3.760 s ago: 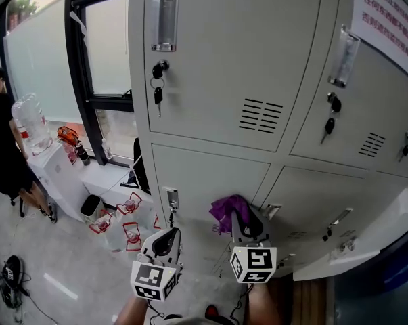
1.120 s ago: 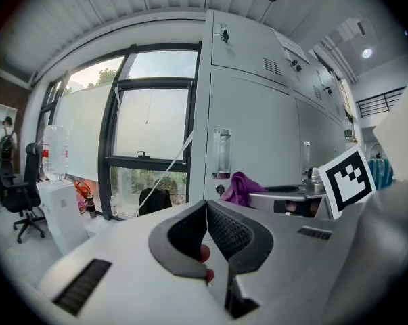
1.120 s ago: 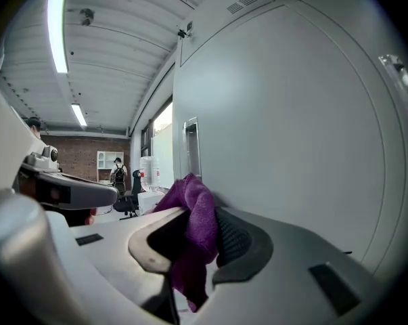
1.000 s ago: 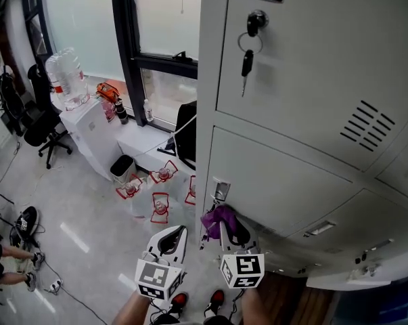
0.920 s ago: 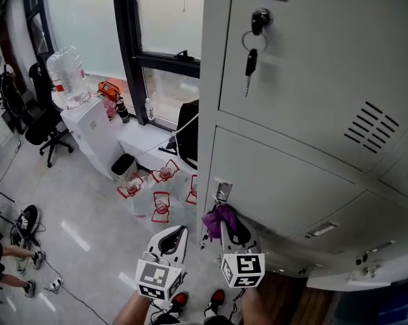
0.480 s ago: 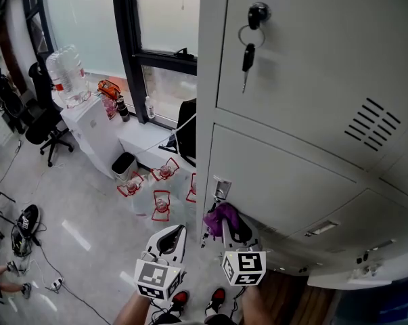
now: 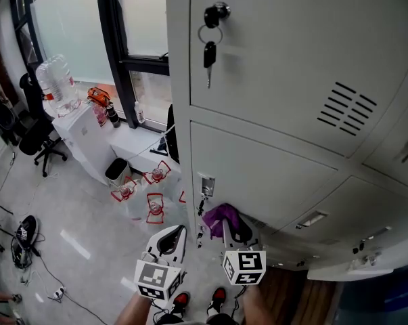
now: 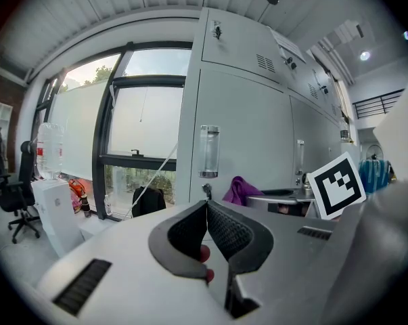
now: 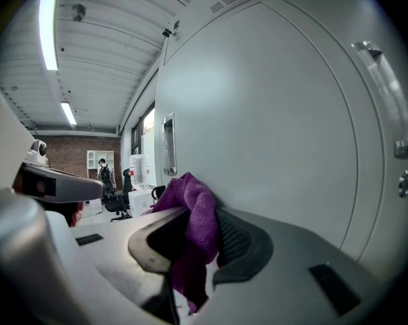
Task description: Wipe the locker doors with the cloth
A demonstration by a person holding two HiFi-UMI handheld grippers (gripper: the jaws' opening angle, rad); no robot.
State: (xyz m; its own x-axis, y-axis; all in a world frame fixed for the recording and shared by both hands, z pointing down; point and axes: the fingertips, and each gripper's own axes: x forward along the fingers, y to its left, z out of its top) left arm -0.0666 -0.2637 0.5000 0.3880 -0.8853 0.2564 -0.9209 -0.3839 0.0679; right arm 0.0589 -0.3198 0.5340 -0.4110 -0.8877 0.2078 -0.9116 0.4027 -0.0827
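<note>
Beside window (image 7: 132,19), at left edge of lockers (image 7: 278,53), with open floor (image 7: 75,202) to the left. Clamping purple cloth (image 7: 219,215) in right gripper (image 7: 232,225), against lower door (image 7: 278,175) near its bottom left corner, below latch (image 7: 206,185). Holding left gripper (image 7: 173,234) closed on nothing, just beside, off the door

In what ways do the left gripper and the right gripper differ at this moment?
The right gripper is shut on the purple cloth; the left gripper is shut with nothing between its jaws. The right gripper holds its cloth against a locker door; the left gripper is apart from the lockers, beside their corner. Both carry a marker cube.
</note>
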